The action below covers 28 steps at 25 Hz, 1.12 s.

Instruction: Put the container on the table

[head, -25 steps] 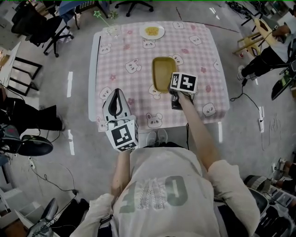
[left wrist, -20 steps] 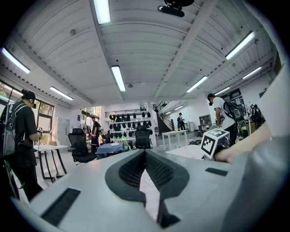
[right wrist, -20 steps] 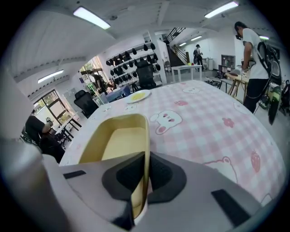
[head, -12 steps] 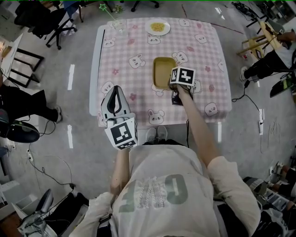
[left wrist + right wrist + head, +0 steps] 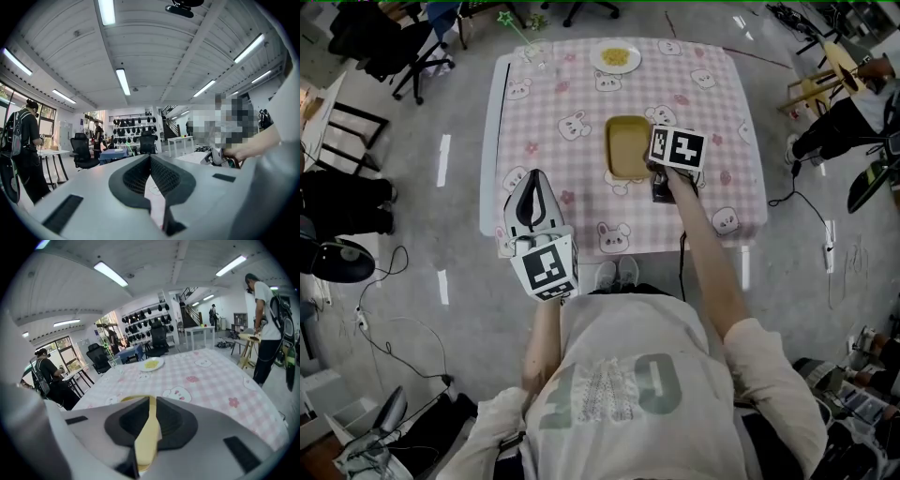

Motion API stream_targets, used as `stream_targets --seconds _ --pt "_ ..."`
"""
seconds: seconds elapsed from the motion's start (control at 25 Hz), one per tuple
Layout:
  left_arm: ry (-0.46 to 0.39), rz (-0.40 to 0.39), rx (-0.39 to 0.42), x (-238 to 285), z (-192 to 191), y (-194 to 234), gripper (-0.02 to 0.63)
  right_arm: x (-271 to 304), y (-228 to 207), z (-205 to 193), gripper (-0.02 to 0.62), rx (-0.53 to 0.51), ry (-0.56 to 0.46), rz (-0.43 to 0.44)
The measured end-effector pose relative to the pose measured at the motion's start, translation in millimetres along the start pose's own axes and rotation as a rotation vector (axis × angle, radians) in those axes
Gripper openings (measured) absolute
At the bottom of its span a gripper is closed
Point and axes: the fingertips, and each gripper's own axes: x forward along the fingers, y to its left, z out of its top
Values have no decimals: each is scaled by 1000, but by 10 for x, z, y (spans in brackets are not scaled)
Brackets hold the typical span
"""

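A shallow yellow container (image 5: pixel 626 148) rests near the middle of the pink checked table (image 5: pixel 717 94). My right gripper (image 5: pixel 651 161) is at the container's near right edge, under its marker cube, and is shut on the rim. In the right gripper view only a thin yellow strip of the container (image 5: pixel 148 432) shows, pinched between the jaws of the right gripper (image 5: pixel 150 401). My left gripper (image 5: pixel 534 180) hangs over the table's near left corner, shut and holding nothing. In the left gripper view the left gripper (image 5: pixel 150 157) points out across the room.
A white plate of yellow food (image 5: pixel 617 58) sits at the table's far edge, also visible as the plate (image 5: pixel 151 364). A glass (image 5: pixel 532 52) stands at the far left corner. Office chairs (image 5: pixel 380 52) and people stand around the table.
The right gripper's view has tipped upward: the container's inside no longer shows, only its rim between the jaws. The left gripper has barely moved.
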Motion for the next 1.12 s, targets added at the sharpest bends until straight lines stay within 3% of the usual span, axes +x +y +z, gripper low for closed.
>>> stream_targets --seconds 0.24,0.4,0.76,1.12 --pt "-26 -15 1 -2 137 -60 28 -888 352 423 35 -94 -324 122" --pt "-45 -26 0 20 219 -81 28 -1478 498 342 34 -158 -496 158" --pt "-50 -53 16 35 202 -148 28 -1753 438 -300 29 -167 -488 114" --pt "-48 -69 13 -10 205 -206 28 -1862 426 -214 29 -205 -524 88"
